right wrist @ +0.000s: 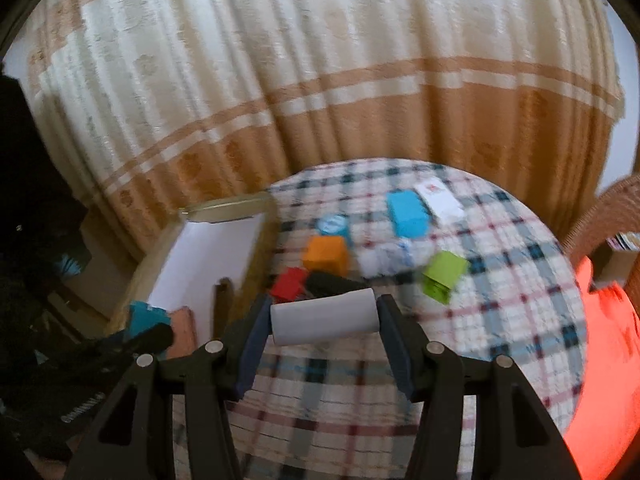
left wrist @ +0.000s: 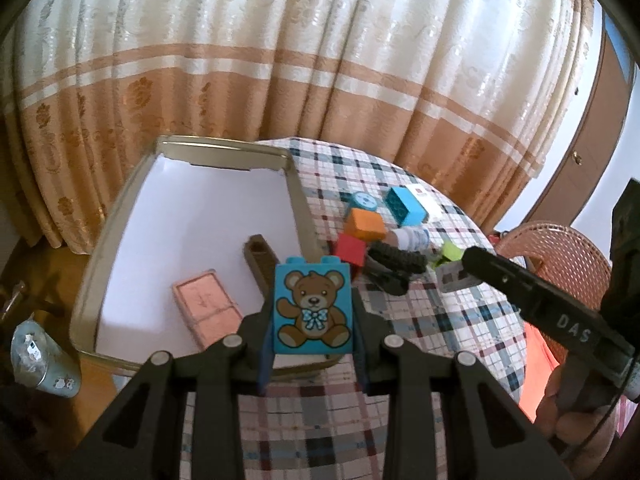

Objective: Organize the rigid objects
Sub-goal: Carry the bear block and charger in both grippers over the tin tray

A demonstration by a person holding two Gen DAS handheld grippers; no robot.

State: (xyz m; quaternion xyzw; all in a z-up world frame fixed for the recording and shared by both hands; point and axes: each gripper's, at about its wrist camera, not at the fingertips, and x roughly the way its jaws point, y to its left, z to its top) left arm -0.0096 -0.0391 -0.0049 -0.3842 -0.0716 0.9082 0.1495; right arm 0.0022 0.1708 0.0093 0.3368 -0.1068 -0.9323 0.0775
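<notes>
My left gripper [left wrist: 313,312] is shut on a blue teddy-bear block [left wrist: 313,308] and holds it over the near edge of a gold-rimmed tray [left wrist: 298,196] lined with white paper. In the tray lie a pink flat block [left wrist: 206,312] and a brown piece [left wrist: 260,258]. My right gripper [right wrist: 324,316] is shut on a grey cylinder [right wrist: 324,316] above the checked tablecloth. Beyond lie a red block [right wrist: 290,282], orange block [right wrist: 326,254], green block [right wrist: 444,274], blue block [right wrist: 408,214] and a black piece [right wrist: 328,282]. The right gripper also shows in the left wrist view [left wrist: 460,274].
A round blue piece [right wrist: 332,224], a white box [right wrist: 440,200] and a small white bottle [right wrist: 392,258] lie further back on the round table [right wrist: 500,320]. A curtain hangs behind. A wicker chair [left wrist: 560,248] stands to the right. A metal cup [left wrist: 40,356] stands at the left.
</notes>
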